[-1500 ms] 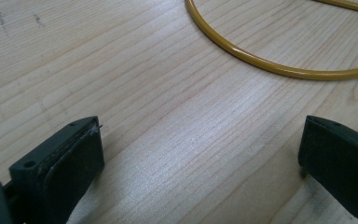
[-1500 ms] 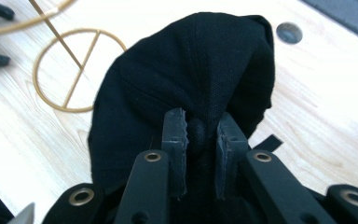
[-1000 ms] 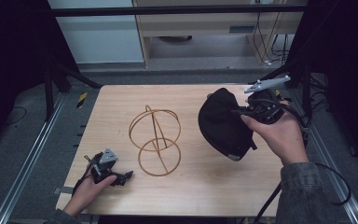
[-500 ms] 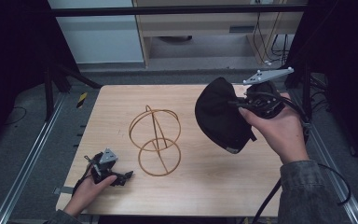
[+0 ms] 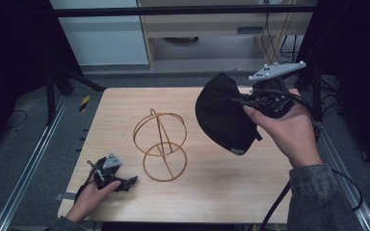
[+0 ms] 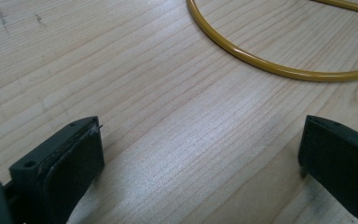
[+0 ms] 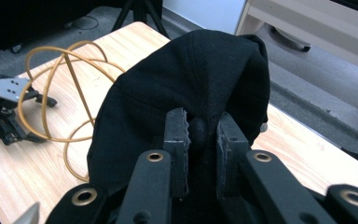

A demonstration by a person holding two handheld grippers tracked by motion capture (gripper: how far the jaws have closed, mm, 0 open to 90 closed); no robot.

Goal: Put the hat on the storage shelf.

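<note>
Black fabric cap (image 5: 224,113): pinched by a fold of cloth in my right gripper (image 7: 200,133), lifted clear of the pale wooden table (image 5: 231,192), far right. Gold wire hat stand (image 5: 161,144): centre, bare; seating the cap on it remains. My left gripper (image 5: 127,183): spread wide, holding nothing, resting near left.

Wooden surface (image 5: 221,192) carries a gold wire stand (image 5: 160,144) left of centre; pale cabinet (image 5: 212,29) and dark tripod legs (image 5: 60,77) beyond its far edge.
</note>
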